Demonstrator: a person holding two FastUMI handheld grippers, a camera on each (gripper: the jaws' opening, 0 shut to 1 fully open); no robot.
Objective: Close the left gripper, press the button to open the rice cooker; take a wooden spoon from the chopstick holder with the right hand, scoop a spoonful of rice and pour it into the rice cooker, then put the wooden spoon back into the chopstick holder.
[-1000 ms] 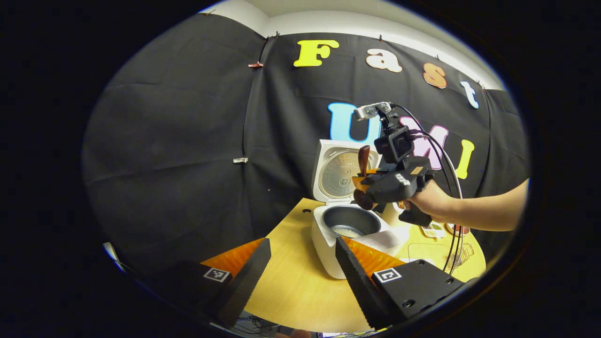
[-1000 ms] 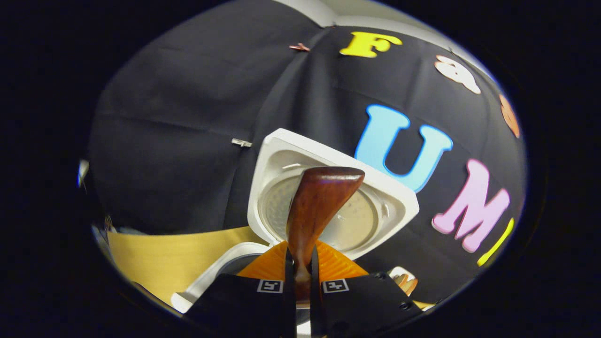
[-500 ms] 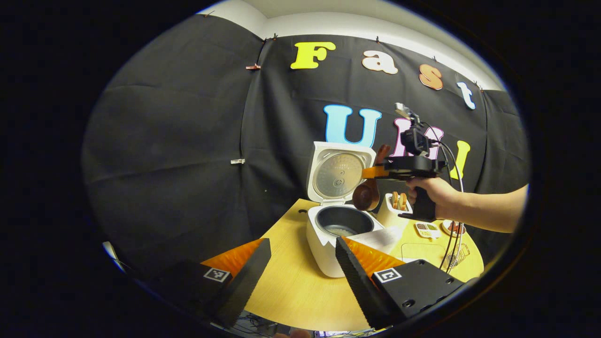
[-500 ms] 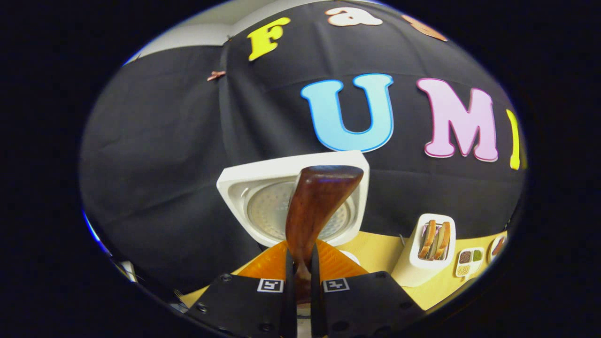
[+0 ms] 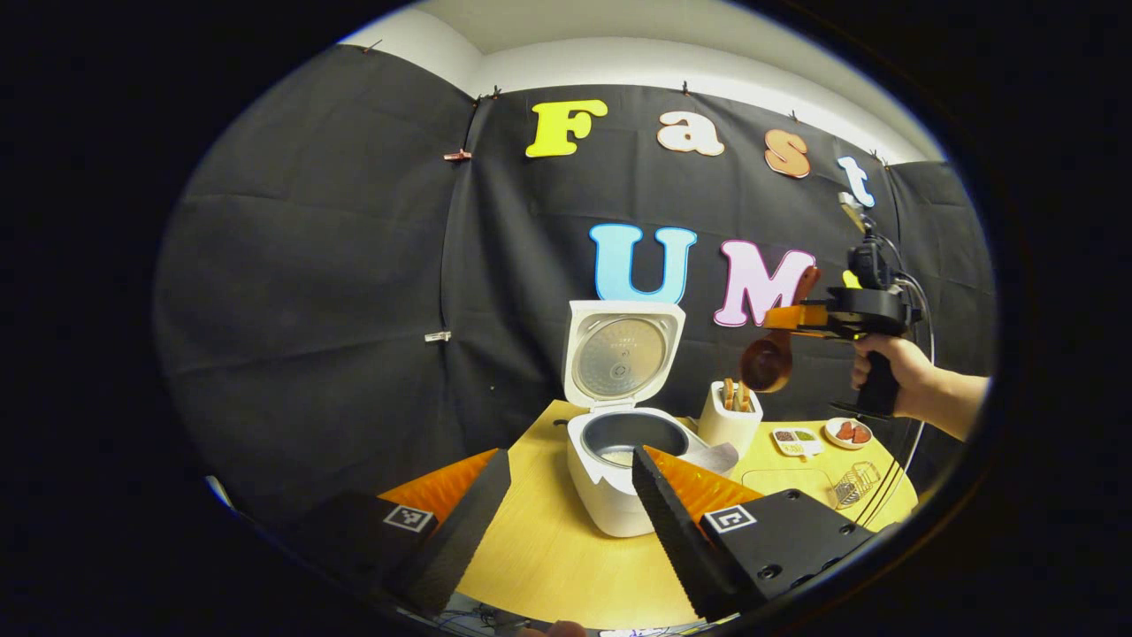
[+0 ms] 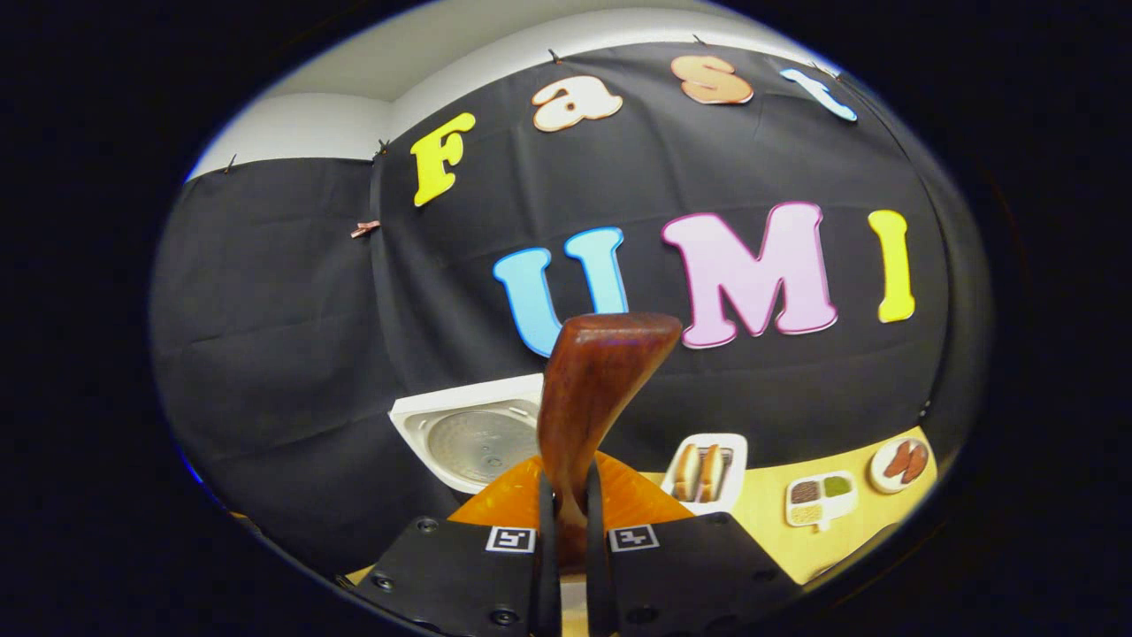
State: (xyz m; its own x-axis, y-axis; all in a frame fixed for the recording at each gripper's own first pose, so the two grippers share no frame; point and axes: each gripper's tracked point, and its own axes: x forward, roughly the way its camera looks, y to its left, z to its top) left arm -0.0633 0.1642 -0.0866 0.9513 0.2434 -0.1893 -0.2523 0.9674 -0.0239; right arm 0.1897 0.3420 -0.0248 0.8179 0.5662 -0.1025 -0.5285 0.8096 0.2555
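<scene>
Your left gripper (image 5: 570, 513) hangs with its fingers spread apart and nothing between them, the open rice cooker (image 5: 615, 442) on the table (image 5: 548, 548) just ahead of its tips. Right of the cooker stands the chopstick holder (image 5: 730, 416). Farther right and higher, your right gripper (image 6: 566, 548) is clamped on the wooden spoon (image 6: 588, 398), held in the air above the holder.

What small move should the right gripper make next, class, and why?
Probably lower the spoon into the holder. The cooker is open with rice inside, and the right gripper, shut on the spoon, hangs above and slightly right of the holder.
</scene>
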